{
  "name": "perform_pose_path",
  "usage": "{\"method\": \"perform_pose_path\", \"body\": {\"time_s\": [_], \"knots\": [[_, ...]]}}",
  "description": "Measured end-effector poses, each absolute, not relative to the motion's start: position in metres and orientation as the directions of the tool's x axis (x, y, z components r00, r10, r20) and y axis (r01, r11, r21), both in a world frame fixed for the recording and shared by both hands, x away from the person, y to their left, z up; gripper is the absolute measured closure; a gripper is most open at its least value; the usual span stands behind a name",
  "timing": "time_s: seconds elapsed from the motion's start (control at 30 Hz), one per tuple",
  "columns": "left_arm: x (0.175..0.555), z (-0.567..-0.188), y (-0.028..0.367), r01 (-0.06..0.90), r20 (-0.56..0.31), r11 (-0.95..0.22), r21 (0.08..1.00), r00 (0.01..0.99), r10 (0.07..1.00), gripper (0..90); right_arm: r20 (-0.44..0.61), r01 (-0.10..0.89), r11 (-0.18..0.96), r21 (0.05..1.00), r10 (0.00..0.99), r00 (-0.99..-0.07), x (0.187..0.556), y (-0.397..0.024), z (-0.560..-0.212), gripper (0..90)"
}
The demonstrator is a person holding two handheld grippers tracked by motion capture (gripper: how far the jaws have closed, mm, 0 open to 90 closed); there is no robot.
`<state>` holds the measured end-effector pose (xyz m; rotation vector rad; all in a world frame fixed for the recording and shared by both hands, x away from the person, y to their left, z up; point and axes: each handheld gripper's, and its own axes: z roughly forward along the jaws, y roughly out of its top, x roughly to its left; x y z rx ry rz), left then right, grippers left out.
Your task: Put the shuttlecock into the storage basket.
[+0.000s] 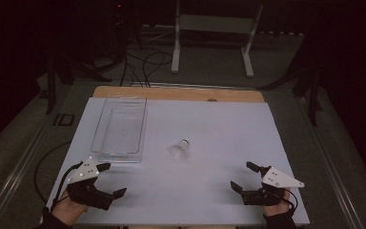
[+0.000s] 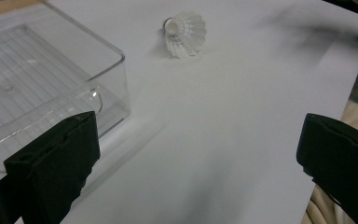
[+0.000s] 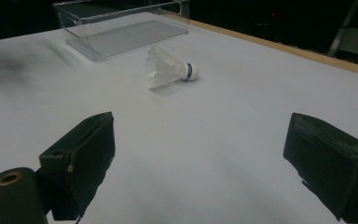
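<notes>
While both are held low at the frame's bottom corners, the left tool [image 1: 110, 180] and right tool [image 1: 244, 176] gape wide, holding nothing. The shuttlecock [image 1: 179, 150] lies mid-frame on the white bench [image 1: 209, 191]; the clear tray [image 1: 119, 128] sits upper left.

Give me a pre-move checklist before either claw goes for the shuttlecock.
1. Left claw open: ok, jaws stand wide apart with nothing between them.
2. Right claw open: ok, jaws wide apart, nothing held.
3. Shuttlecock free to grasp: ok, it lies on its side on the white table, touching nothing else.
4. Clear tray ready to receive: ok, it stands upright and looks empty.
5. Path from either claw to the shuttlecock: ok, bare table between.
6. Cork end direction: ok, it points toward the table's far edge, feathers toward the person.
</notes>
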<state>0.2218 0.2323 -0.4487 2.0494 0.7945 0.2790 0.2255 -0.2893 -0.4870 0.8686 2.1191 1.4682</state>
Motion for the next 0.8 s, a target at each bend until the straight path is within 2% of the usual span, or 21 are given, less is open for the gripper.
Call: {"method": "perform_pose_path", "body": {"time_s": [0.2,0.47,0.8], "knots": [[0.223,-0.446,0.227,0.480,-0.100,-0.428,0.766,0.747,0.658,0.0,0.007,0.254,0.253,0.934,0.695,-0.719,0.225,-0.289,-0.487,9.0],[0.226,-0.446,0.215,0.497,-0.074,-0.528,0.689,0.772,0.631,0.0,0.008,0.256,0.258,0.932,0.689,-0.725,0.226,-0.287,-0.487,9.0],[0.230,-0.443,0.212,0.536,-0.072,-0.565,0.627,0.762,0.644,0.0,0.008,0.262,0.265,0.928,0.688,-0.726,0.226,-0.286,-0.488,9.0]]}}
